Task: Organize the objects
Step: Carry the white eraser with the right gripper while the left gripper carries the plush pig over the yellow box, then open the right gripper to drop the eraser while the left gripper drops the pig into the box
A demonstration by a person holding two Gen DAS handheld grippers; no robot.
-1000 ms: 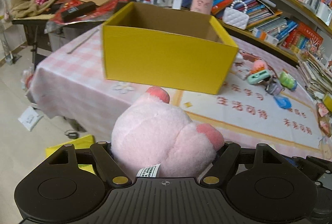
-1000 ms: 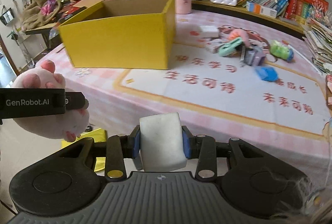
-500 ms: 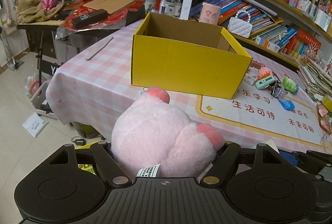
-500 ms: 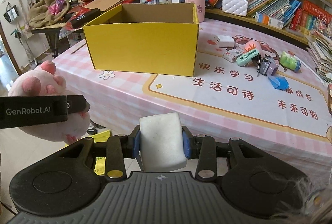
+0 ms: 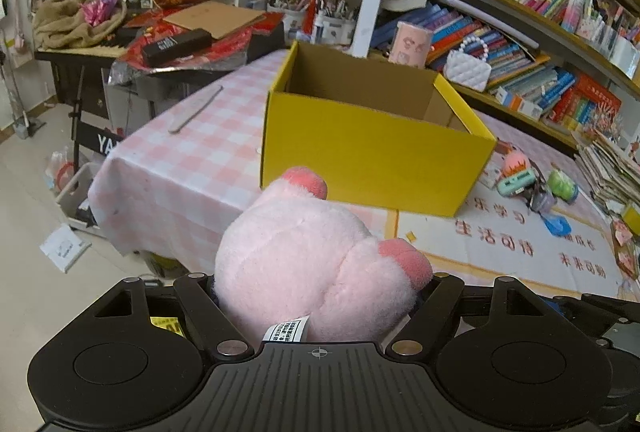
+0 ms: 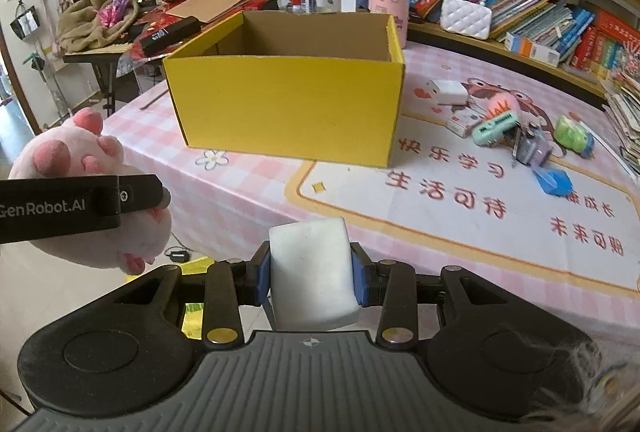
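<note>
My left gripper is shut on a pink plush paw, held in the air before the near edge of the table. Seen from the right wrist, that plush paw hangs at the left with a black finger of the left gripper across it. My right gripper is shut on a white block between blue pads. An open yellow cardboard box stands on the pink checked tablecloth ahead; the same box looks empty inside as far as I see.
Small toys lie right of the box: a white cube, a green and pink toy, a green toy, a blue piece. Bookshelves run behind. A cluttered side table stands at the left.
Both grippers have drawn back from the table and risen slightly, so the box looks smaller and farther. The grips on the plush paw and white block are unchanged.
</note>
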